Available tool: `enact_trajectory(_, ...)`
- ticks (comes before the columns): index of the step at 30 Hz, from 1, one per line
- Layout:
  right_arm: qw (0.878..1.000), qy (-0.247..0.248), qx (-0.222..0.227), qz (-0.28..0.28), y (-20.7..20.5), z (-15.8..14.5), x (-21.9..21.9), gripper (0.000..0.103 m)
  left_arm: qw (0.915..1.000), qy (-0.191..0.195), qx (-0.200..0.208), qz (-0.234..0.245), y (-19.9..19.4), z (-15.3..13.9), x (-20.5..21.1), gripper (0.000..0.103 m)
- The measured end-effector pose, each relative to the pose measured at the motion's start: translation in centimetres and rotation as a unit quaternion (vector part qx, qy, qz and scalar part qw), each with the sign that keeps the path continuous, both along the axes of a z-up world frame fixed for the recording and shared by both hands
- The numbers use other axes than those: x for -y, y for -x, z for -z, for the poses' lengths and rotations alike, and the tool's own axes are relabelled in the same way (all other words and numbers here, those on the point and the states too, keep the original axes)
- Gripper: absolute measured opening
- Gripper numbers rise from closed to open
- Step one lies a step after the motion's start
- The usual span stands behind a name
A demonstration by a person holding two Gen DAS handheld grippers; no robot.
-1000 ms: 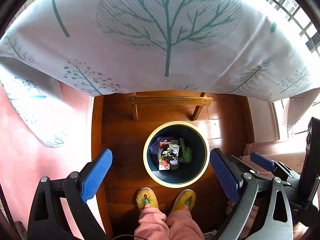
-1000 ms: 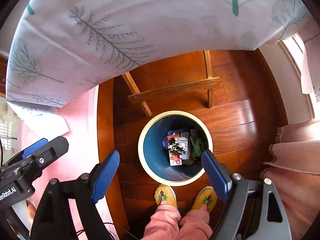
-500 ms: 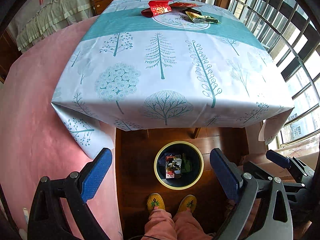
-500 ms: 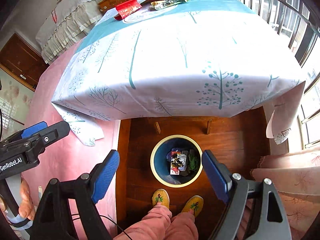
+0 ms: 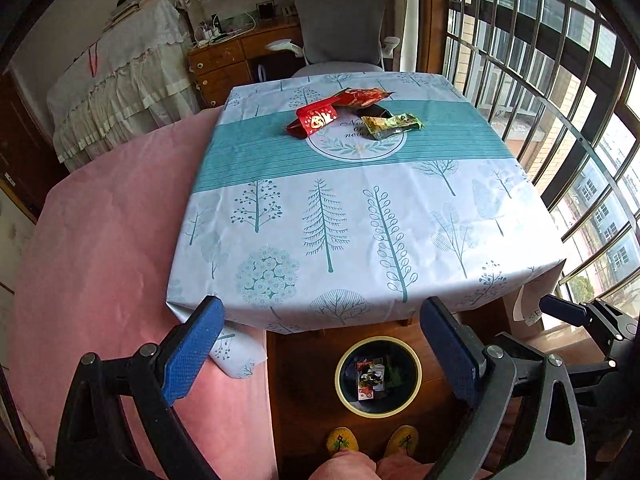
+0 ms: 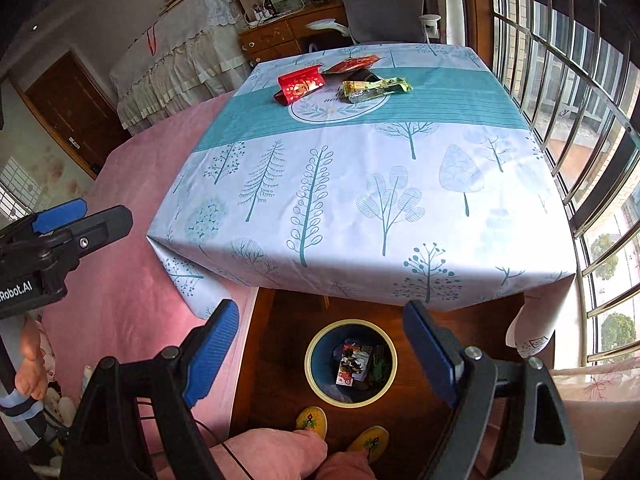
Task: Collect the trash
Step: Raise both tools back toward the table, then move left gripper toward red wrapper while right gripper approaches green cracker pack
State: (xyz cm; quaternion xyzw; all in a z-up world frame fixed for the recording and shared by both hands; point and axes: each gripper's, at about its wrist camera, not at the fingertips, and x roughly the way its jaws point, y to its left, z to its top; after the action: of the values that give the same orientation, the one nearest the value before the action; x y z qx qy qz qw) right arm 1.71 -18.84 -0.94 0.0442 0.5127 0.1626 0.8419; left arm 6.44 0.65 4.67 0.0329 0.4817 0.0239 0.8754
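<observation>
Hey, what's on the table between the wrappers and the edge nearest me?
Nothing: in both wrist views the tablecloth is bare from the red wrapper and green wrapper to the near edge.

Wooden floor (image 5: pixel 304 392), barred windows (image 5: pixel 560 80), grey chair (image 5: pixel 340 28)
</observation>
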Motion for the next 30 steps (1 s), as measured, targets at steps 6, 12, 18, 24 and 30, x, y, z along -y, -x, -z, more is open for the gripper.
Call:
enact_trajectory(6, 1.000, -0.005, 0.019, 0.005, -2.7, -1.2, 0.3, 0.085, 0.9996, -0.005, 0.018, -0.023, -1.9, -2.2, -1.1, 0.097)
enact_trajectory(12, 0.999, -0.008, 0.031, 0.025, -6.4, -1.8, 0.1, 0.085, 0.9989, 0.002, 0.031, -0.034, -6.8, -2.9, -3.6, 0.097)
enact_trajectory(18, 0.996, -0.009, 0.021, 0.083, -12.4, -0.9, -0.2, 0.085, 0.9992, 0.034, 0.020, 0.007, -15.9, -1.6, -6.6, 0.097)
enact_trajectory(24, 0.985, -0.002, -0.022, 0.170, -19.9, 1.2, -1.6, 0.085, 0.9961, 0.053, -0.028, 0.065, -26.8, 0.9, -8.8, 0.097)
enact_trajectory(30, 0.967, -0.014, -0.062, 0.245, -27.4, 3.5, -3.0, 0.085, 0.9891, 0.053, -0.067, 0.120, -36.2, 4.9, -9.3, 0.097)
